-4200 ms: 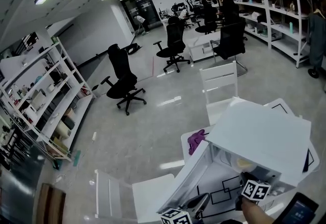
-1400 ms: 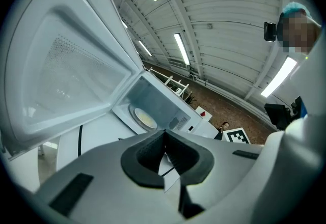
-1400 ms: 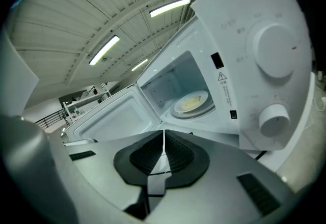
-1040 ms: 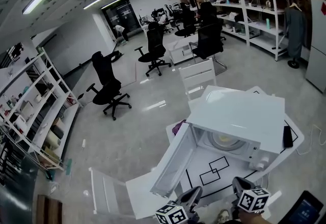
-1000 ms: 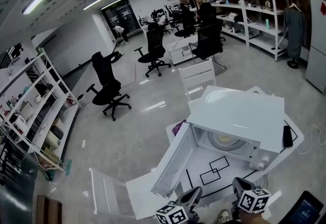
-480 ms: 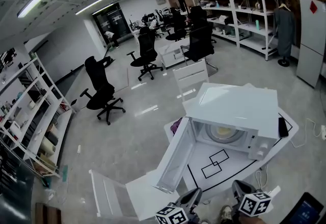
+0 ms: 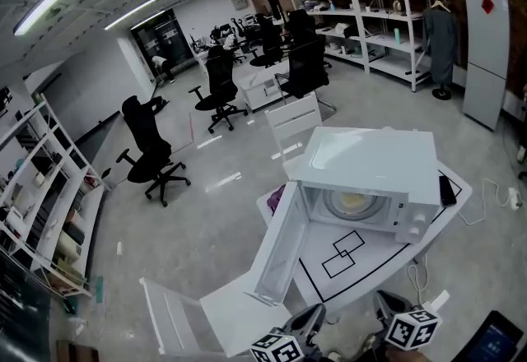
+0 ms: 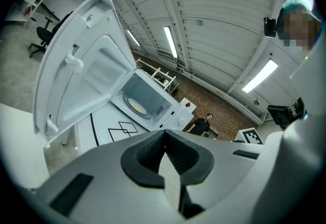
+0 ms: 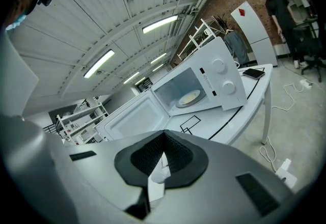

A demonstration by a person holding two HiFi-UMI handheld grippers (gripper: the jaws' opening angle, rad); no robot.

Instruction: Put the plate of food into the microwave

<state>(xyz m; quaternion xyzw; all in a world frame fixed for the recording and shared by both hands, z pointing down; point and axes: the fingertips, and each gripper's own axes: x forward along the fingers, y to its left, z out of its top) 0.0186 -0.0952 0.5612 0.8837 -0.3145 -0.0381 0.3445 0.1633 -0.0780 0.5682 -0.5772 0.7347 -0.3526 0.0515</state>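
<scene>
The white microwave stands on a white table with its door swung wide open to the left. A plate of pale yellow food lies inside the cavity; the plate shows in the left gripper view and the plate in the right gripper view too. My left gripper and right gripper are at the bottom edge of the head view, well back from the table. The left gripper is shut on nothing. The right gripper is likewise shut and holds nothing.
A black phone lies on the table right of the microwave. A purple cloth hangs at the table's far left. White chairs stand behind and left of the table. A fridge, shelving and office chairs ring the room.
The view has pulled back and up: the microwave looks smaller and farther off. Both grippers, earlier at the microwave's mouth, are now clear of the table, still shut.
</scene>
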